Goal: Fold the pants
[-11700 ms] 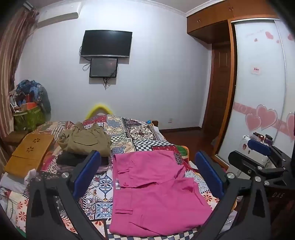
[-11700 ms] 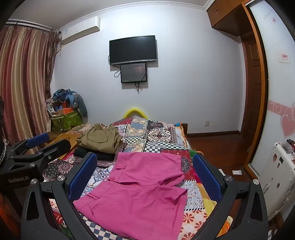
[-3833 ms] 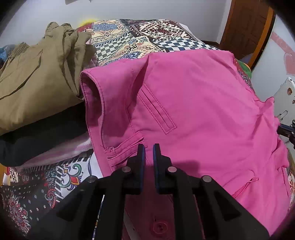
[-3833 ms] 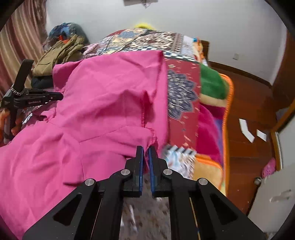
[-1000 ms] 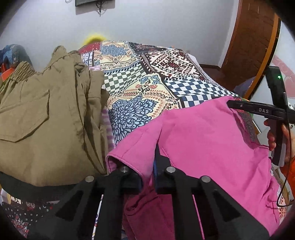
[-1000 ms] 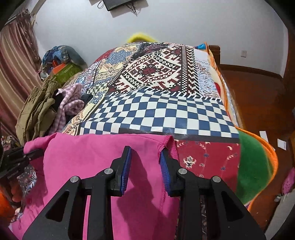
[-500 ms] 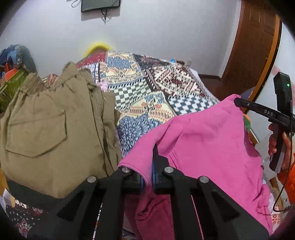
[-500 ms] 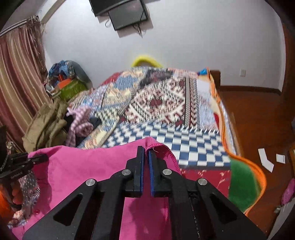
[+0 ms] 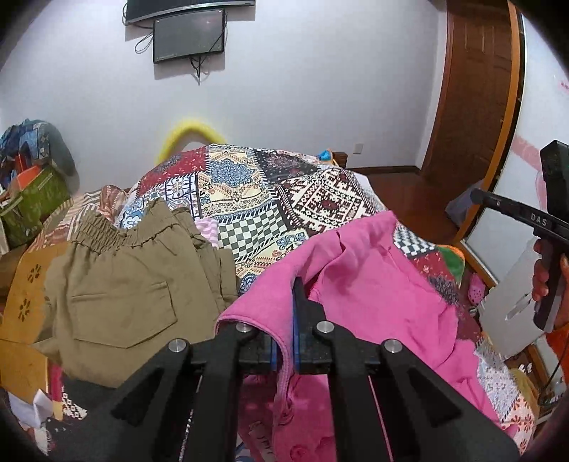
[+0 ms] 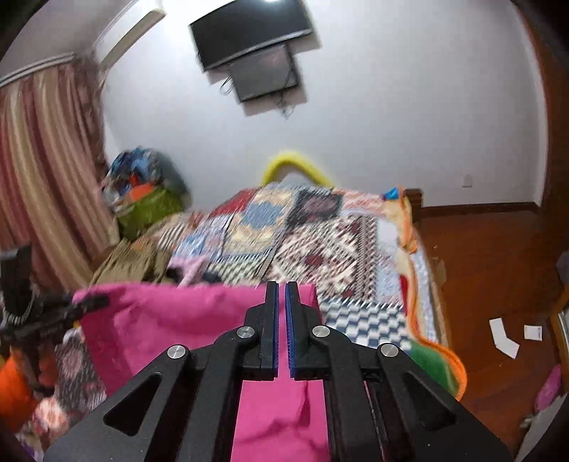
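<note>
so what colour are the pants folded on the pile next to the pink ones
Olive khaki pants, plain with a patch pocket; clearest in the left wrist view.

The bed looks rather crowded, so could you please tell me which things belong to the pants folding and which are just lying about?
In use: bright pink cotton pants; left claw; right claw.

Lying about: folded olive-khaki pants; patchwork patterned bedspread; green storage box; wall-mounted black television.

Counts on and around the bed point(image 9: 270, 199)

One pink pants point(image 9: 373, 295), one khaki pants point(image 9: 121, 295), two tools point(image 9: 284, 341) point(image 10: 281, 320), two wall screens point(image 9: 188, 33).
</note>
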